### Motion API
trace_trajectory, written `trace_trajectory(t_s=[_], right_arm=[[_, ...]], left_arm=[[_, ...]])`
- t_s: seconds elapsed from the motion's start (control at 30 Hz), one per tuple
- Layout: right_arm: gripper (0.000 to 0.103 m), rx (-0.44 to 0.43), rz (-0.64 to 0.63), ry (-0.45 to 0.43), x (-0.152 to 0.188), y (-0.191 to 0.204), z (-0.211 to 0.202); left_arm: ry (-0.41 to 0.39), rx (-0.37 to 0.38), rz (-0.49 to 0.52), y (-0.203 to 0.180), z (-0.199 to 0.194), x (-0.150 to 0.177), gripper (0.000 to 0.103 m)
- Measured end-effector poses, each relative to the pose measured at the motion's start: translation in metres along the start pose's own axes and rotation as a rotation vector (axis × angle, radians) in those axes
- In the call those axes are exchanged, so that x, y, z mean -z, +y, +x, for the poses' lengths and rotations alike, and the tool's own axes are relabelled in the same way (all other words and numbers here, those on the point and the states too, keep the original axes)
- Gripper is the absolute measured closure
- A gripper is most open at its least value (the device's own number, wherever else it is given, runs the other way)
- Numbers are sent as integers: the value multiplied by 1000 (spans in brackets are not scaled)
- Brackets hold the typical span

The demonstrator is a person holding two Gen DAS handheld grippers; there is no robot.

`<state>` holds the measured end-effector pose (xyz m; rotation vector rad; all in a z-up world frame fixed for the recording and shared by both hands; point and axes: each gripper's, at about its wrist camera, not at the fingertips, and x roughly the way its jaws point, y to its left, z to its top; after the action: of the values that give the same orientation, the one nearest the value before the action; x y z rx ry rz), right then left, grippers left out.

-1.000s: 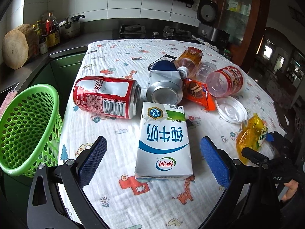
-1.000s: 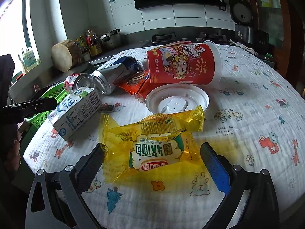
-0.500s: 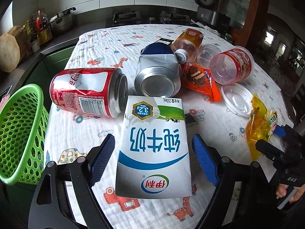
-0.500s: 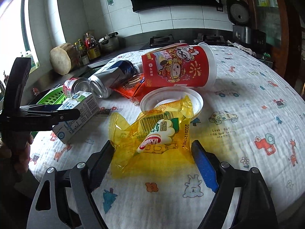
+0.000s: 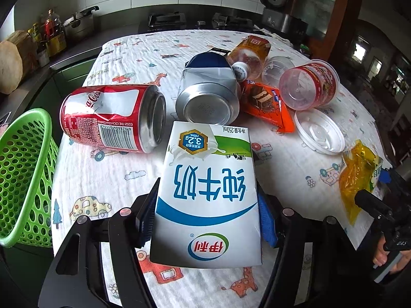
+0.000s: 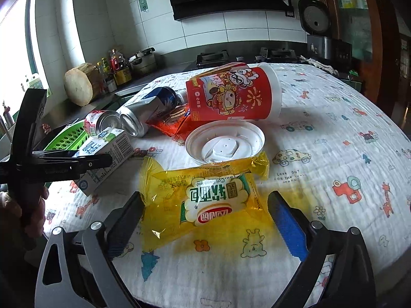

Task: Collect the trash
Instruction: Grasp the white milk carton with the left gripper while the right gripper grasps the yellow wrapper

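The left gripper [image 5: 206, 211] is clamped on the milk carton [image 5: 208, 195]; both blue pads press its long sides, and the carton lies flat near the front edge of the tabletop [image 5: 108, 169]. The right gripper [image 6: 205, 218] has its fingers wide apart, one on each side of the yellow bread wrapper [image 6: 203, 202], and the pads do not touch it. This wrapper lies near the front right edge of the tabletop.

Just behind the carton a dented red cola can [image 5: 110, 118] lies on its side toward the left edge, and a silver and blue can [image 5: 208, 95] lies beside it, bottom toward the camera. An orange snack wrapper [image 5: 267, 105] lies right of the silver can, partly under it. A red plastic cup [image 6: 231, 97] lies tipped over behind a white lid [image 6: 224, 143]. The lid touches the far end of the yellow wrapper. An orange bottle [image 5: 250, 54] lies behind the cans. A green basket [image 5: 23, 174] stands beside the left edge of the tabletop, lower than it.
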<state>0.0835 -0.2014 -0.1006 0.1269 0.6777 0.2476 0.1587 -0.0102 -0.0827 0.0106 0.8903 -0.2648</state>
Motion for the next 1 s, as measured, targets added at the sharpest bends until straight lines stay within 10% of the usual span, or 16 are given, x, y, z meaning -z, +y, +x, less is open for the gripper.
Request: trace_trajectory(t_s=[0.43,1.0], right_arm=[[7,-48,65,-17,2,-10,-39],[24,-364,567,59,5,-52,-5]], left_arm=[[-2,11,4,2,2,1,38],[-2,12,22,2,3,1,38]])
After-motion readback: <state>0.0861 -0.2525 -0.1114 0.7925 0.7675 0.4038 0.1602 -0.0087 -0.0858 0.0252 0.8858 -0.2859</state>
